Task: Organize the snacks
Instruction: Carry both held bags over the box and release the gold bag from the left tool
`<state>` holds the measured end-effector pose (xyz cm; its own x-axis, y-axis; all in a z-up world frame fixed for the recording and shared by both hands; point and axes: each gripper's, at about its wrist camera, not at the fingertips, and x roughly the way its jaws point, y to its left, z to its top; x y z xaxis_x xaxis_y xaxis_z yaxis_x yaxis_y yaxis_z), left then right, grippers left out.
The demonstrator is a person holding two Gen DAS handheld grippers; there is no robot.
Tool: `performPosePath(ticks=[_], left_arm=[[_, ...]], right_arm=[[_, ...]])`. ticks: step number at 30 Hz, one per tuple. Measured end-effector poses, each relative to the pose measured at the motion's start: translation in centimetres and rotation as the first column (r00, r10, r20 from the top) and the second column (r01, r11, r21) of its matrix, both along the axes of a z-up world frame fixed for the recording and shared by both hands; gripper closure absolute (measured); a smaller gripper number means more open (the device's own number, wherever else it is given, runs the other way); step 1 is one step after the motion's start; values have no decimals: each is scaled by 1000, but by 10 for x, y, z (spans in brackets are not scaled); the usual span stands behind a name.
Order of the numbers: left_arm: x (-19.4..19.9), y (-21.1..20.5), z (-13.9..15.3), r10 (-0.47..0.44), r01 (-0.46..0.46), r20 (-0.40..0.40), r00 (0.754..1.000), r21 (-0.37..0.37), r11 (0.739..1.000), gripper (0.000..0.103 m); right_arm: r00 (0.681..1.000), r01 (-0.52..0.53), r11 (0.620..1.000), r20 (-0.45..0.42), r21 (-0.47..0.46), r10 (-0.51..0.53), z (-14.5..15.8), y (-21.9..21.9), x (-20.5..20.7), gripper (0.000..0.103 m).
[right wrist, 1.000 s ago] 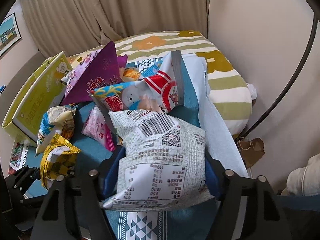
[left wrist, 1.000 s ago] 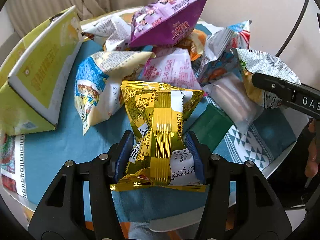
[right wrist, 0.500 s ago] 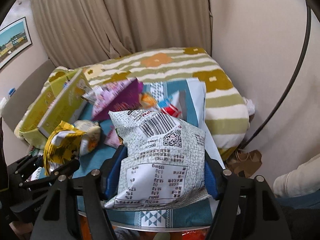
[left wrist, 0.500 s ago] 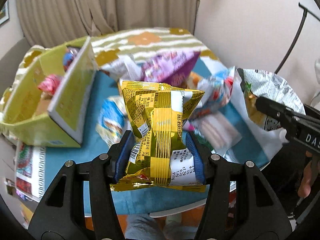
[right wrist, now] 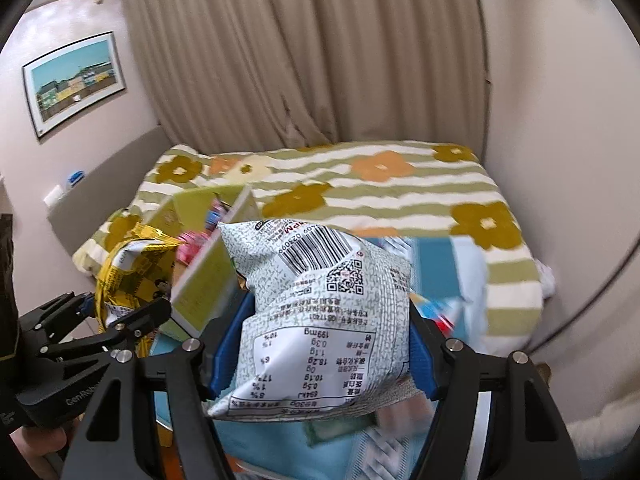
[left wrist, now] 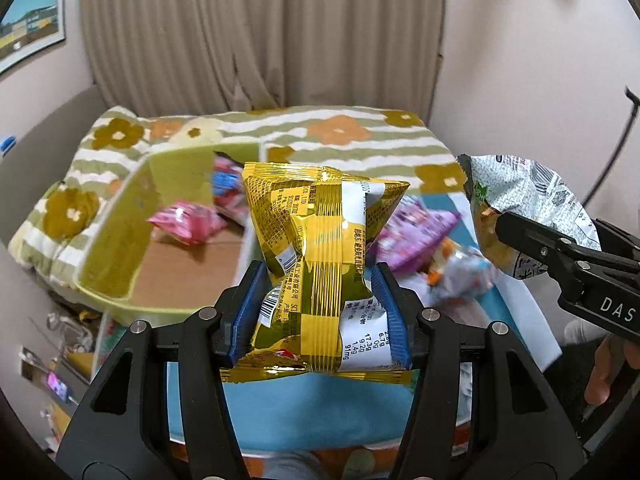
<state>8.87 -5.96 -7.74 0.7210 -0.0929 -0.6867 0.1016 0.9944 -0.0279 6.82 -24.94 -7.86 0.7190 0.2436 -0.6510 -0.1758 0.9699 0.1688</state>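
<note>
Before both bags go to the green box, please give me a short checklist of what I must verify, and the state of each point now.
1. Left tool grips the gold bag: ok, both blue pads press its sides.
2. Right tool grips the white bag: ok, it is pinched between the pads.
3. Green box is open: ok, its inside shows.
4. Space in the box: ok, bare cardboard floor beside the pink packet.
5. Bags clear of the pile on the table: ok, both hang above it.
6. Path from the white bag to the box: cannot tell, the gold bag and left tool lie between them.
</note>
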Motion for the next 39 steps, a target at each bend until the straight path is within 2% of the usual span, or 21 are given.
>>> performPosePath(ticks=[6,12,19,26,29,31,32,39], left_arm=[[38,63,10,69,-69,-8,998,16,997,52],[74,127,4,128,-127,-49,991,34,991,52],[112,185,-28,153,-145,-140,978,67,987,52],[132,209,-60,123,-105,-222,967,91,990,52],[139,215,-67,107,-86,-238,965,98,992,34],[139,218,-66,90,-72,-222,971,89,993,8],[139,218,-64,87,-69,-212,973,90,994,4],[138,229,-62,70,-50,-211,975,100,994,2]], right_arm=[[996,-83,996,20,26,83,12,59,43,38],[988,-157,986,12,50,157,13,121,84,38],[978,-206,977,-23,46,207,6,182,117,38],[975,-203,978,-76,51,206,-10,215,138,38],[976,-190,980,-93,55,195,-15,228,148,38],[978,-179,982,-102,53,184,-18,234,151,38],[978,-175,983,-104,53,179,-19,236,151,38],[979,-149,988,-133,49,155,-23,246,156,38]])
